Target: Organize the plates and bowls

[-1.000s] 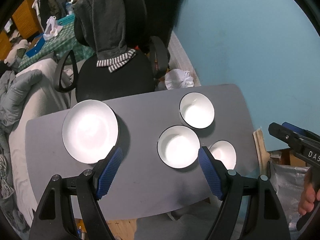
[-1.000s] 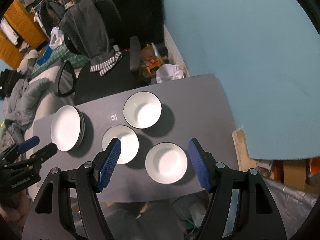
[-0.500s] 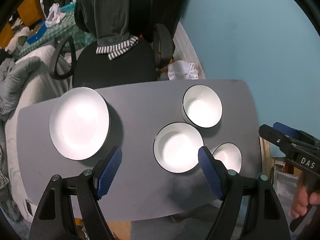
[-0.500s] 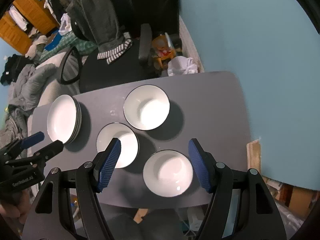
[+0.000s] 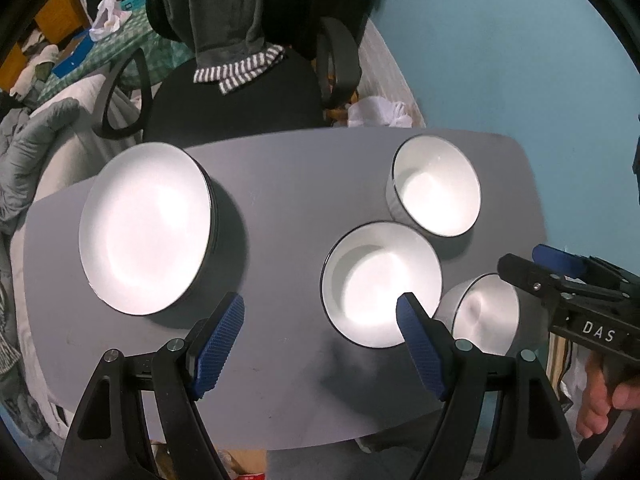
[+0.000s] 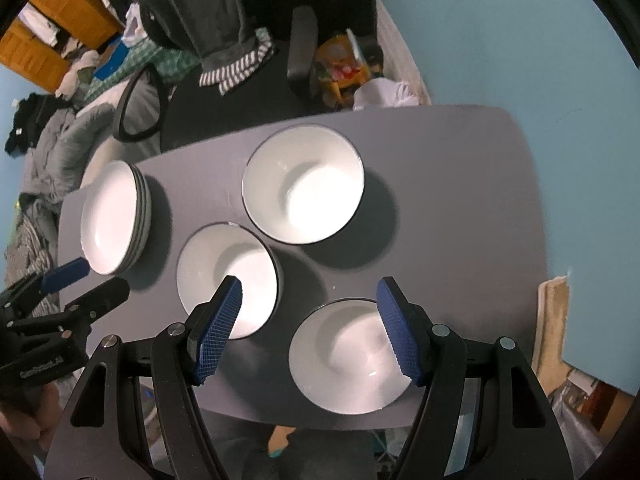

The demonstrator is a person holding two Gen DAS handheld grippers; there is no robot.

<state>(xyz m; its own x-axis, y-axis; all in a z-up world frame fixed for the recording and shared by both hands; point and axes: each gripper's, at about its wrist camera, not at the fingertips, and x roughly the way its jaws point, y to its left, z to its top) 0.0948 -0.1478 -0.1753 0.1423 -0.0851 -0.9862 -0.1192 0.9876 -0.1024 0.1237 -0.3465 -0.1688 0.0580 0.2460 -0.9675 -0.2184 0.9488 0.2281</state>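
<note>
Crockery for sorting lies on a grey tabletop (image 5: 280, 208): a stack of plates (image 5: 146, 228) at the left end and three separate bowls toward the right, namely a far bowl (image 6: 304, 184), a middle bowl (image 6: 228, 276) and a near bowl (image 6: 352, 354) at the front edge. All pieces are white inside with a thin dark rim, and appear to be glazed ceramic or enamel, hence judged rigid, smooth, fairly heavy and liable to chip or slip if pinched loosely. The best hold is likely across a rim wall, one pad inside and one outside, since each bowl looks wider than the jaws. The left tool (image 5: 320, 344) hangs above the bare tabletop between the plates and the middle bowl, jaws wide and empty. The right tool (image 6: 310, 328) hangs over the gap between the middle and near bowls, jaws moderately wide, also holding nothing. The surface is matte, flat and uncluttered apart from the dishes. Beyond it stand a black office chair (image 5: 240, 96) draped with a grey garment (image 5: 224, 20), a blue wall (image 5: 500, 60) and scattered clothing.
</note>
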